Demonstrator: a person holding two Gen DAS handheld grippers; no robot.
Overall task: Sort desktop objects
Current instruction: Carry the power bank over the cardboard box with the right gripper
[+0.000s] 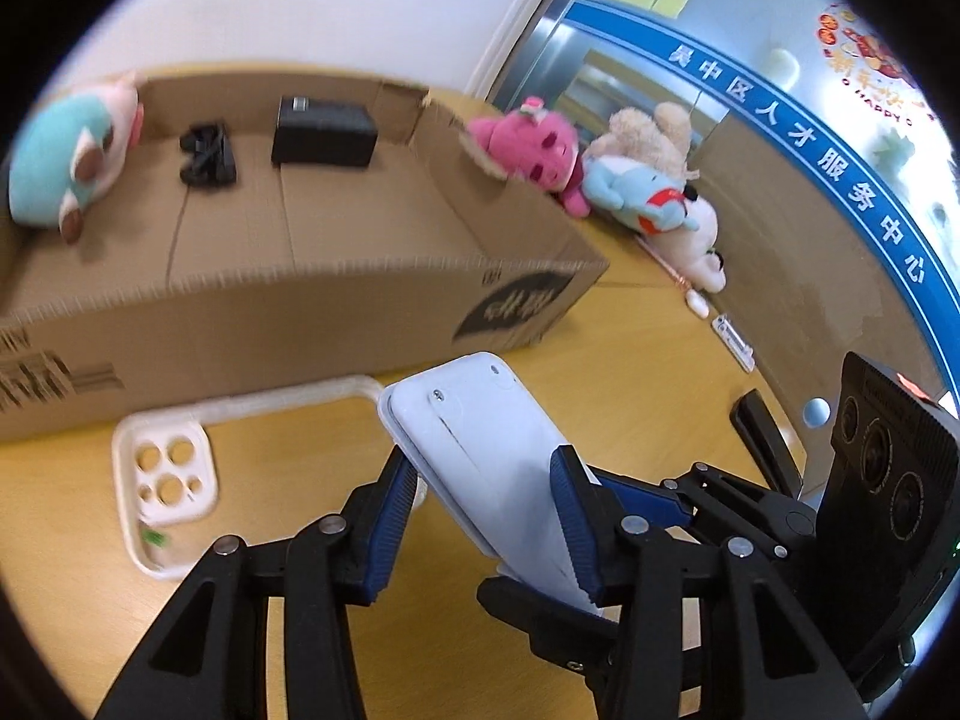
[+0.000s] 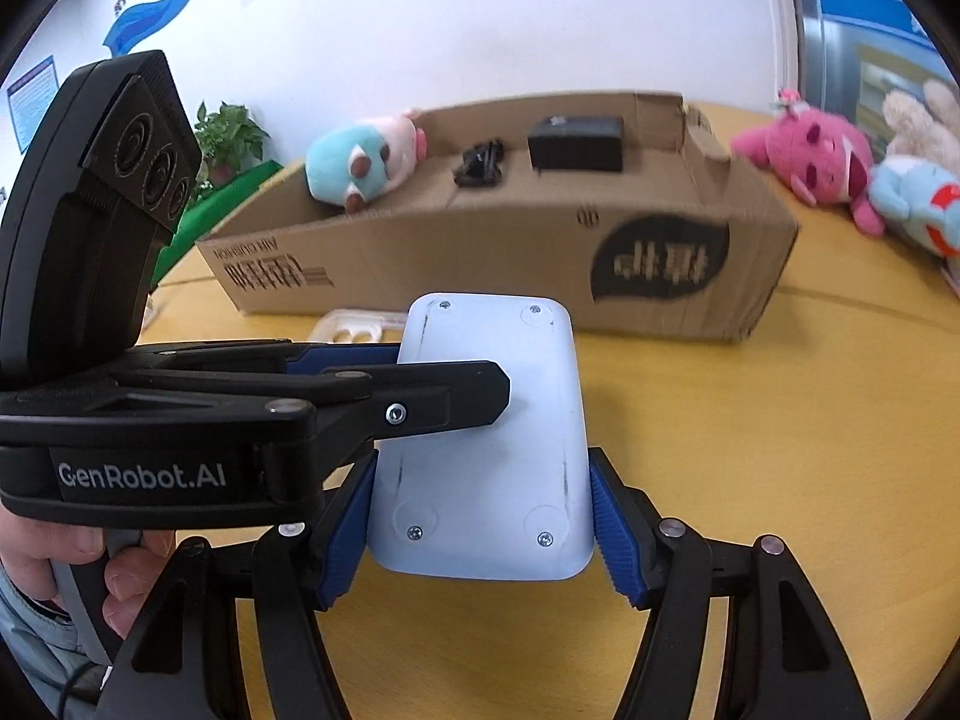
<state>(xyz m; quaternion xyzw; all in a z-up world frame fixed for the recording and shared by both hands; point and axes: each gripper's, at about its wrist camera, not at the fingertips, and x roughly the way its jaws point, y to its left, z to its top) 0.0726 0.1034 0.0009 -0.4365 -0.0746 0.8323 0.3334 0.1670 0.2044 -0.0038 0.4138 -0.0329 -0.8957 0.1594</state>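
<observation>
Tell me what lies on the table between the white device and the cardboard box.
A white phone case lies flat there, seen best in the left wrist view, between the white device and cardboard box.

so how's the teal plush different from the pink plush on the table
The teal plush sits in the cardboard box, propped against its end; the pink plush lies outside the box, on the wooden table.
The teal plush is alone among black items; the pink plush is bunched against other soft toys.
Teal and white versus solid pink.
Both are small stuffed animals that neither hand-held gripper touches.
</observation>
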